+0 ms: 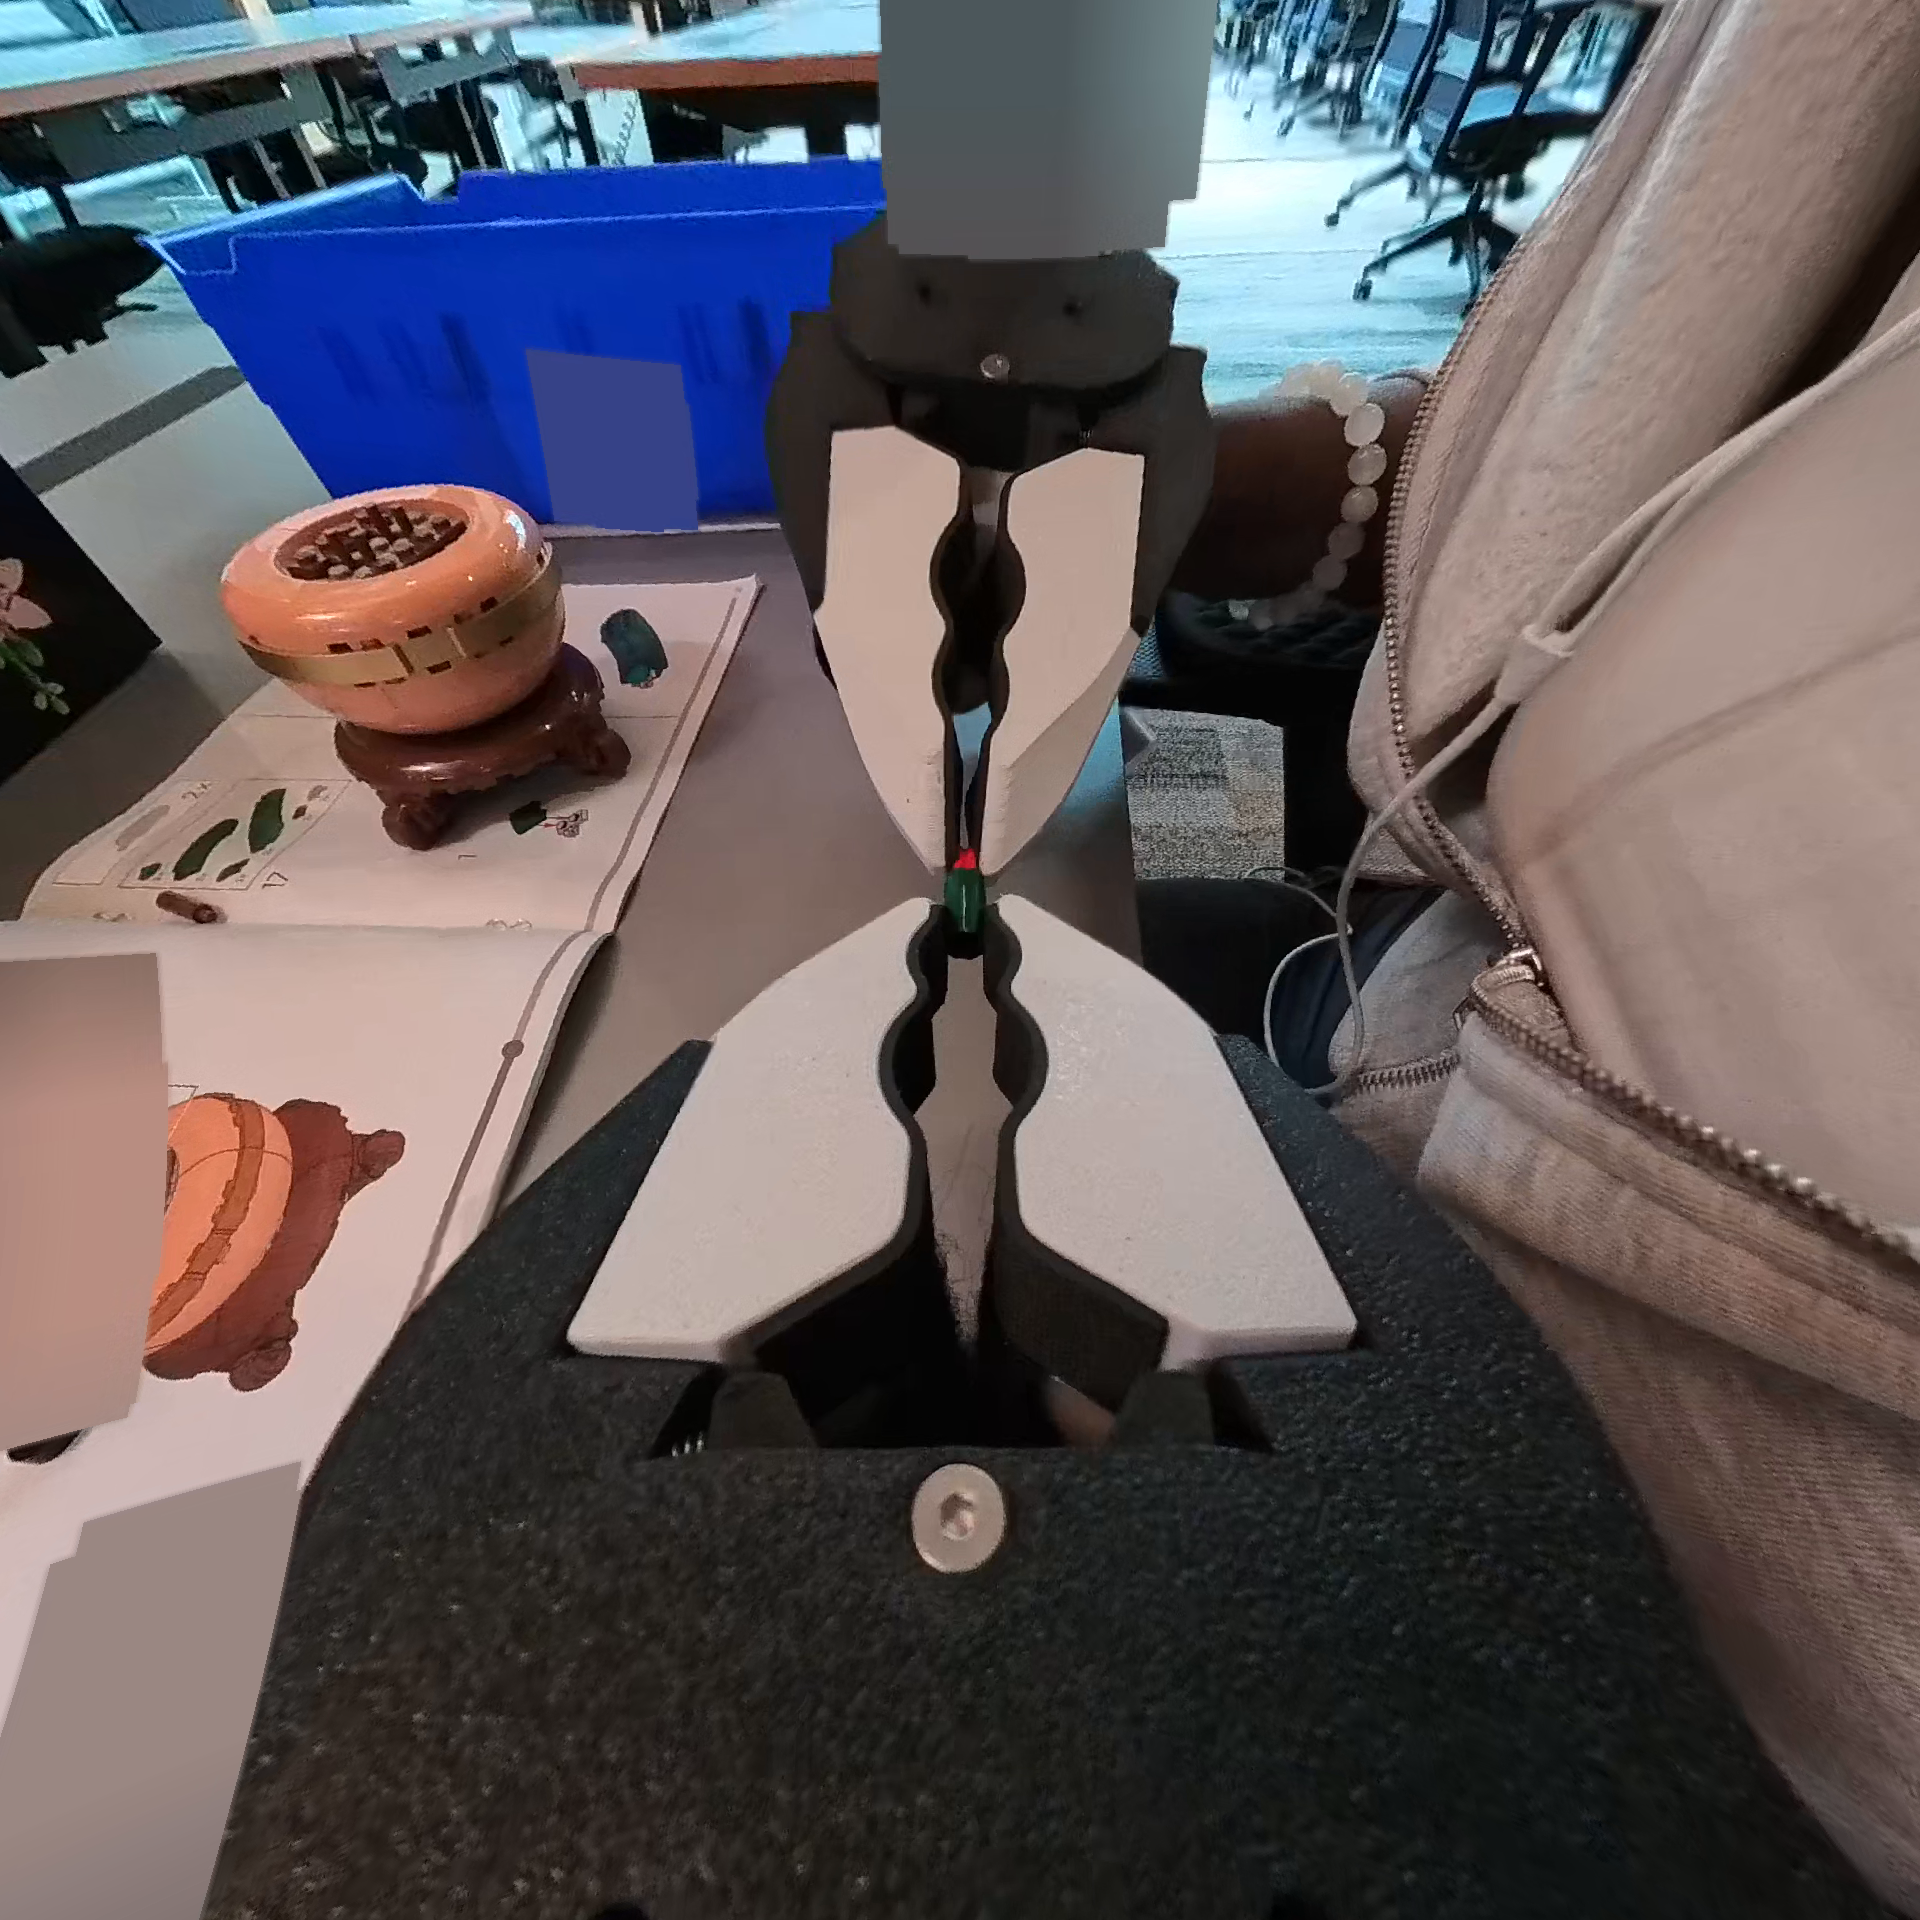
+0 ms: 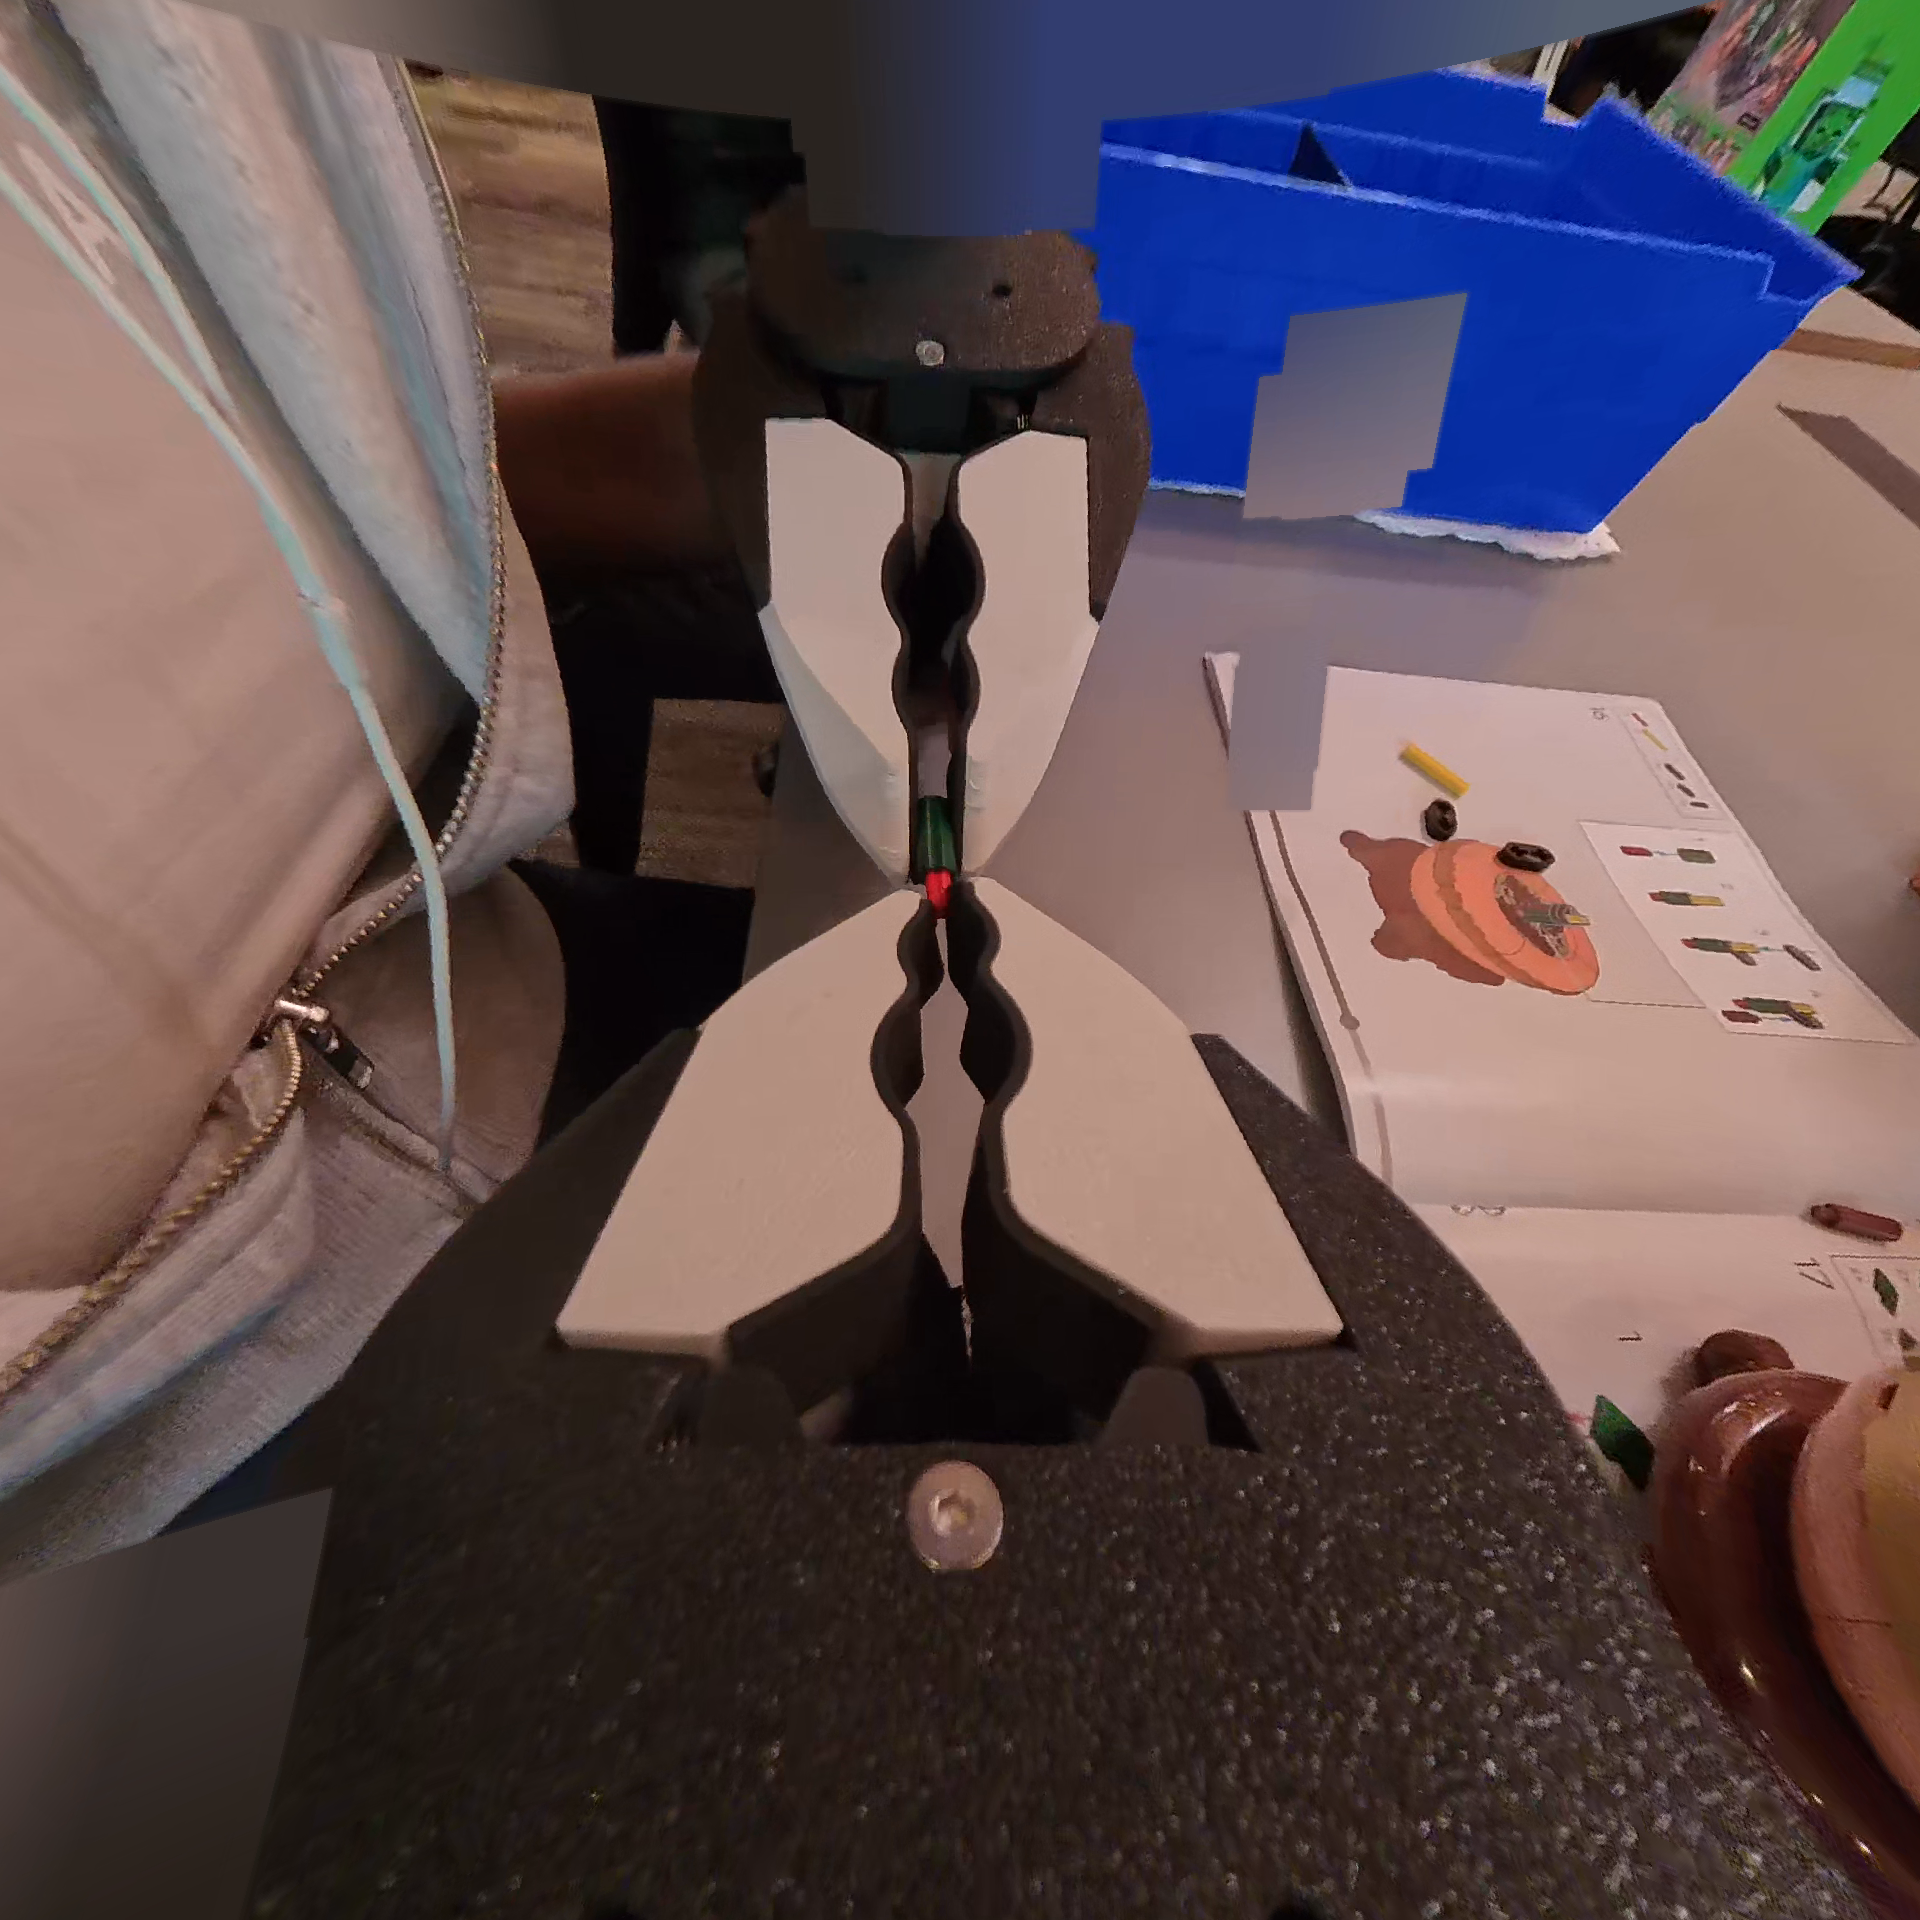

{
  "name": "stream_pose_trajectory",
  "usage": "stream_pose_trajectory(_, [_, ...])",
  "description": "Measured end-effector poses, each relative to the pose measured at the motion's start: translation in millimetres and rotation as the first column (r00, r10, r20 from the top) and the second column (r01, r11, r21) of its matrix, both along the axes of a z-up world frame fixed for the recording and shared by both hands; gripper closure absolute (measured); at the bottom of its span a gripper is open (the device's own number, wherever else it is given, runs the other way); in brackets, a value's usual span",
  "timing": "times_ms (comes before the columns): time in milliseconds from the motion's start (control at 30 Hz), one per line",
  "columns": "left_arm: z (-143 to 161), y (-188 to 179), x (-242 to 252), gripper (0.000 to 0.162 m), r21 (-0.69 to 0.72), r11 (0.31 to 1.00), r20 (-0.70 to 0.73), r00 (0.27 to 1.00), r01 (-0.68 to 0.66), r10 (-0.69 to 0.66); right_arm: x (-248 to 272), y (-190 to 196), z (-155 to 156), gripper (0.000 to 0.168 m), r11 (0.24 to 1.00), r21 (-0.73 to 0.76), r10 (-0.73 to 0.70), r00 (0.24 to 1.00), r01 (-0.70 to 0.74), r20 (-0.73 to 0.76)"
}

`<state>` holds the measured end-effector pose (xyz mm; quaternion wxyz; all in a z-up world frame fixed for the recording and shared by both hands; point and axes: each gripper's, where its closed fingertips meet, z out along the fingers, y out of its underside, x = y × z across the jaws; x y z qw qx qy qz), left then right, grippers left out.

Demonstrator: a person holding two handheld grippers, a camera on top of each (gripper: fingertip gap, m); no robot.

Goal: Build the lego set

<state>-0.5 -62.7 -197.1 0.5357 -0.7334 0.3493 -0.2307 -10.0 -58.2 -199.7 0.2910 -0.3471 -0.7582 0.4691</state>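
Left gripper (image 1: 964, 930) pinches the green piece (image 1: 962, 902) – tip to tip with the right gripper (image 2: 940, 902), which pinches the red piece (image 2: 938, 889) – both in one straight line.

Green piece (image 1: 963, 902), red piece (image 2: 938, 890), blue bin (image 1: 499, 343).

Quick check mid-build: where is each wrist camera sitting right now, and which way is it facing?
Left wrist view: sits behind the left gripper, looking along its fingers at the right gripper tip to tip; pot model and blue bin lie left, the person's jacket right.
Right wrist view: sits behind the right gripper, facing the left gripper; jacket left, instruction booklet and bin right.
Shared: both grippers, the green piece and red piece meeting between them, bin, booklet, jacket.
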Motion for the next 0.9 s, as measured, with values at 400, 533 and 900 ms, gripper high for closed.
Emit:
stream_pose_trajectory(400, [-7.0,-2.5,1.4,0.157,-0.041,0.999,-0.037,0.999,0.016,-0.018,-4.3,-6.6,-11.6,0.167,1.000,0.008,0.004,1.000,-0.005,0.027])
stream_pose_trajectory(533, [-6.8,-3.9,1.5,0.157,-0.047,0.999,-0.030,0.999,0.021,-0.022,-3.7,-8.1,-9.2,0.167,1.000,-0.022,0.007,1.000,-0.006,0.022])
stream_pose_trajectory(900, [7.3,5.9,1.2,0.156,-0.003,0.999,0.071,0.997,-0.037,0.037,-1.8,2.5,9.8,0.166,0.991,-0.132,-0.026,0.997,0.016,-0.079])
